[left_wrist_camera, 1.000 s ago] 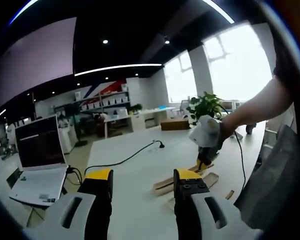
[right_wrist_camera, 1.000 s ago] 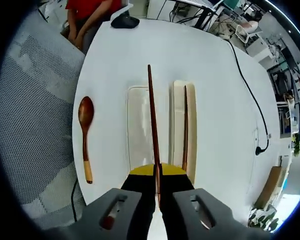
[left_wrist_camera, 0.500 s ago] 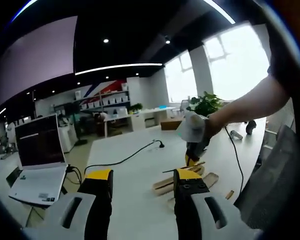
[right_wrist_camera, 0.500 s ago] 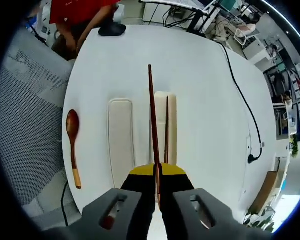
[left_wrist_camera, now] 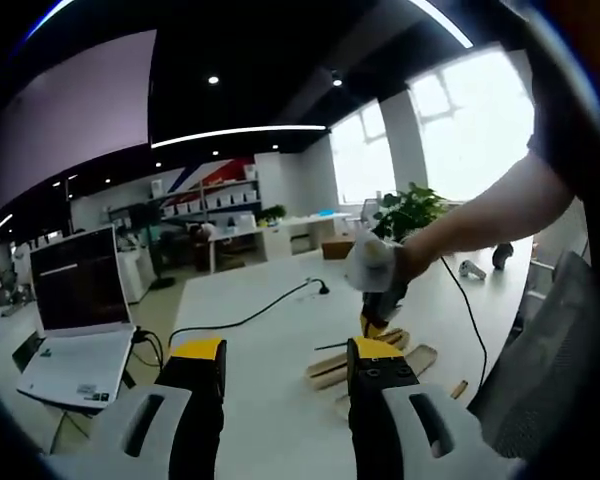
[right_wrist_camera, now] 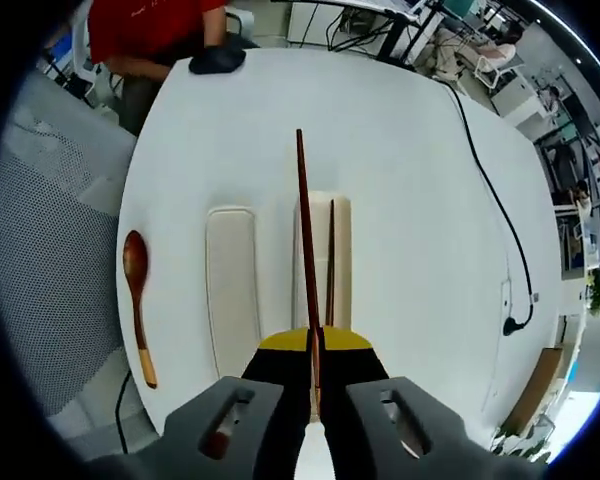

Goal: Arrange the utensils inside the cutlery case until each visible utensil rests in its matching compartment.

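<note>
The right tongs (right_wrist_camera: pixel 314 352) pinch one chopstick (right_wrist_camera: pixel 304 240) above the case half (right_wrist_camera: pixel 320 262) on the worktop (right_wrist_camera: pixel 420 200) where its mate (right_wrist_camera: pixel 330 262) already lies. The spoon (right_wrist_camera: pixel 135 300) lies outside the other half (right_wrist_camera: pixel 231 285). The left tongs (left_wrist_camera: pixel 285 370) hang wide, empty.

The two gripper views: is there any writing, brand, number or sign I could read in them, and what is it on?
No text can be read in either view.
Laptop: a pale line on the dark screen, too small to read.
Far wall: red and blue stripes, no legible words.
Shelves: boxes too blurred to read.
Person's red shirt: a small pale mark, unreadable.
Chopstick, case halves and spoon: no markings visible.
</note>
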{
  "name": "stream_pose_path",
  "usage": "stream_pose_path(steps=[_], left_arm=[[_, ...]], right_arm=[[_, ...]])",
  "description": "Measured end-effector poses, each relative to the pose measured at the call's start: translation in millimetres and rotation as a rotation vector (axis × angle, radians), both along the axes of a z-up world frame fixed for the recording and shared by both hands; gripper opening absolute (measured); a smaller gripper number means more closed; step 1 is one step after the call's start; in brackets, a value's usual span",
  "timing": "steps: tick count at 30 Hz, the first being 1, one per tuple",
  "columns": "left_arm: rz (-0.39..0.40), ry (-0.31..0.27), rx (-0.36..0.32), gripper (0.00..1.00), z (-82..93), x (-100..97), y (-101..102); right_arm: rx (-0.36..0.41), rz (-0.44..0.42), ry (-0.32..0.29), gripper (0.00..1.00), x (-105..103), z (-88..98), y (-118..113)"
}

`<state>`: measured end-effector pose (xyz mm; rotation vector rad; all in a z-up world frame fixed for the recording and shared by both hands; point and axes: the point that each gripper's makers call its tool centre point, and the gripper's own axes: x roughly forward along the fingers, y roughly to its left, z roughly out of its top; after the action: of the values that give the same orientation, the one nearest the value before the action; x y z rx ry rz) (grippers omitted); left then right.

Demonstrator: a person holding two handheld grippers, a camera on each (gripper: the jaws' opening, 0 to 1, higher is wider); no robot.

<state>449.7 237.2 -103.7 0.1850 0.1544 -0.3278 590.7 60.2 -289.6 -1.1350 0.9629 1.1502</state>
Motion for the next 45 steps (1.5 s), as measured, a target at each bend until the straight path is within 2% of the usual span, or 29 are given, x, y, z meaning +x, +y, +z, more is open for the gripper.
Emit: stream_pose_path(steps=[15, 33, 45], left_arm=[[0.003, 0.008, -0.002, 0.5, -1.8, 1.4, 1.3], [0.001, 0.032, -0.004, 0.5, -7.0, 2.0, 2.0], [0.003, 0.048, -0.001, 0.5, -9.8, 2.2, 2.0]], right_arm=[[-0.004, -0.013, 0.017, 0.0, 1.3, -8.5, 2.7], [-0.01, -0.023, 0.042, 0.0, 9.0, -35.1, -0.9], [-0.009, -0.025, 0.05, 0.0, -4.4, -39.1, 3.1]])
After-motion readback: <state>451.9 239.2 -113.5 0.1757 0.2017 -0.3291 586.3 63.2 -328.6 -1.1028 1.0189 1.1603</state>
